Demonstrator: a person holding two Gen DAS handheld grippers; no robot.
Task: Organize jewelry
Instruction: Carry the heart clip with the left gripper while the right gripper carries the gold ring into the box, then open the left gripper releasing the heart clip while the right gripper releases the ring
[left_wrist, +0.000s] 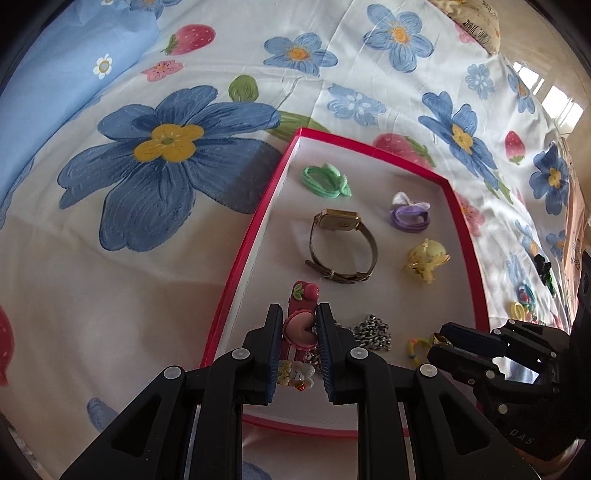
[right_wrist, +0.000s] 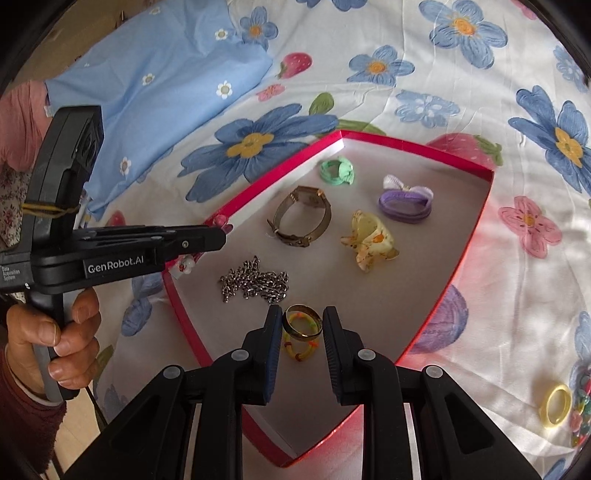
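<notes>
A red-rimmed box (left_wrist: 255, 221) (right_wrist: 472, 229) with a pale floor lies on a flowered bedsheet. My left gripper (left_wrist: 299, 325) is shut on a pink hair clip (left_wrist: 297, 326) with heart and strawberry charms, held above the box's near left part. My right gripper (right_wrist: 302, 325) is shut on a gold ring (right_wrist: 302, 320), just above a small multicoloured bead ring (right_wrist: 300, 349) on the box floor. Inside the box lie a gold watch (left_wrist: 341, 243) (right_wrist: 301, 216), a green hair tie (left_wrist: 325, 181) (right_wrist: 337, 170), a purple hair tie (left_wrist: 410, 214) (right_wrist: 404, 203), a yellow claw clip (left_wrist: 424, 260) (right_wrist: 369, 240) and a silver chain (left_wrist: 373, 332) (right_wrist: 255, 282).
A blue pillow (right_wrist: 159, 81) lies at the back left. On the sheet right of the box are a yellow ring (right_wrist: 554, 404) and coloured beads (right_wrist: 580, 410). A hand (right_wrist: 55, 332) grips the left tool's handle at the left edge.
</notes>
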